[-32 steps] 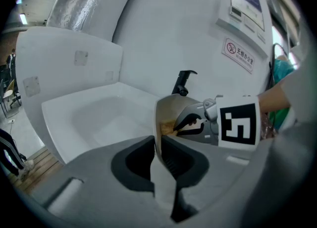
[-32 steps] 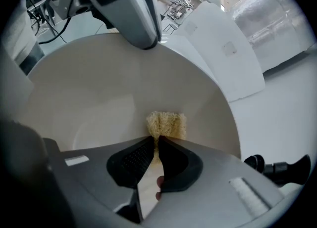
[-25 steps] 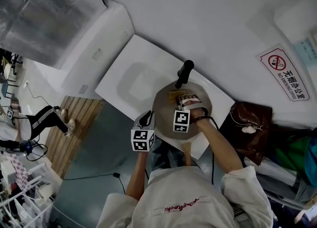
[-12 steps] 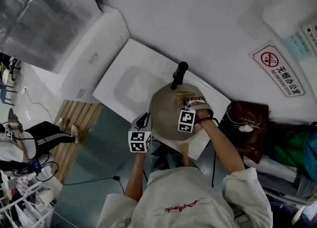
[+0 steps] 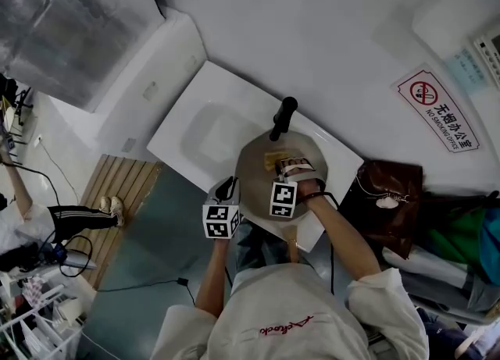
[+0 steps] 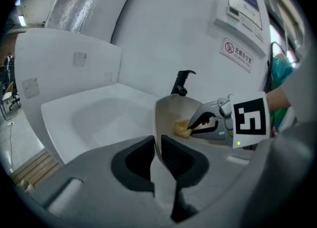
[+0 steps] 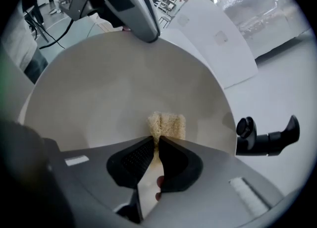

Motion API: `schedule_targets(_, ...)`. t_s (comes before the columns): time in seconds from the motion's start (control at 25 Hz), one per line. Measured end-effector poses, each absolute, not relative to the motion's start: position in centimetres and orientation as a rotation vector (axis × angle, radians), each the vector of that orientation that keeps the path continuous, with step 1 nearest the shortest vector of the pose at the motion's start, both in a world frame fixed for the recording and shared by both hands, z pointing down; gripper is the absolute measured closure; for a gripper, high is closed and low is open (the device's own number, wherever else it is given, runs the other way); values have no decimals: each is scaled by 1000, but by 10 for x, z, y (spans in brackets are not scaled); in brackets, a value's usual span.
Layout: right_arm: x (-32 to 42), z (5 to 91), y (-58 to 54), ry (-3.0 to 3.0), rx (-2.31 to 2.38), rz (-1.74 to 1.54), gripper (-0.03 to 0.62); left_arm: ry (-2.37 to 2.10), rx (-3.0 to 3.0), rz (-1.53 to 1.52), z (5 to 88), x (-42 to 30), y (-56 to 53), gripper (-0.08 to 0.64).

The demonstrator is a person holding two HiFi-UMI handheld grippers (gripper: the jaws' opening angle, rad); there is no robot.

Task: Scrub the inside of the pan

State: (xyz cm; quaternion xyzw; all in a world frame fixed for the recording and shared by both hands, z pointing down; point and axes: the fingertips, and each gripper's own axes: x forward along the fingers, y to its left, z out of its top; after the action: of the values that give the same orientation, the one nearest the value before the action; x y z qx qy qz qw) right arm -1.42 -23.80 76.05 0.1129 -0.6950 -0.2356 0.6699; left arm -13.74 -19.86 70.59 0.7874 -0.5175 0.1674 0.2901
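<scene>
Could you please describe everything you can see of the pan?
The pan is round, beige inside, and looks like coated metal, with a black handle pointing away from the person. It is just right of the white basin. The left gripper clamps its near rim; the right gripper presses a sponge into it.

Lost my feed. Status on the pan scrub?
Left gripper shut on pan rim. Right gripper shut on sponge, sponge against pan's inside. Nothing blocking in view.
</scene>
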Motion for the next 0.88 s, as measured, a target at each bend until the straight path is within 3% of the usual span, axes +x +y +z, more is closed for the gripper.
schedule_targets(0.36,-60,772,-218,-1606,181,-555,549,-1372,2109,453,706,-137,-198,514)
schedule_targets(0.88,-56,778,-222,-1579,185,-549,549,-1363,2116,461,705,-137,-199,512)
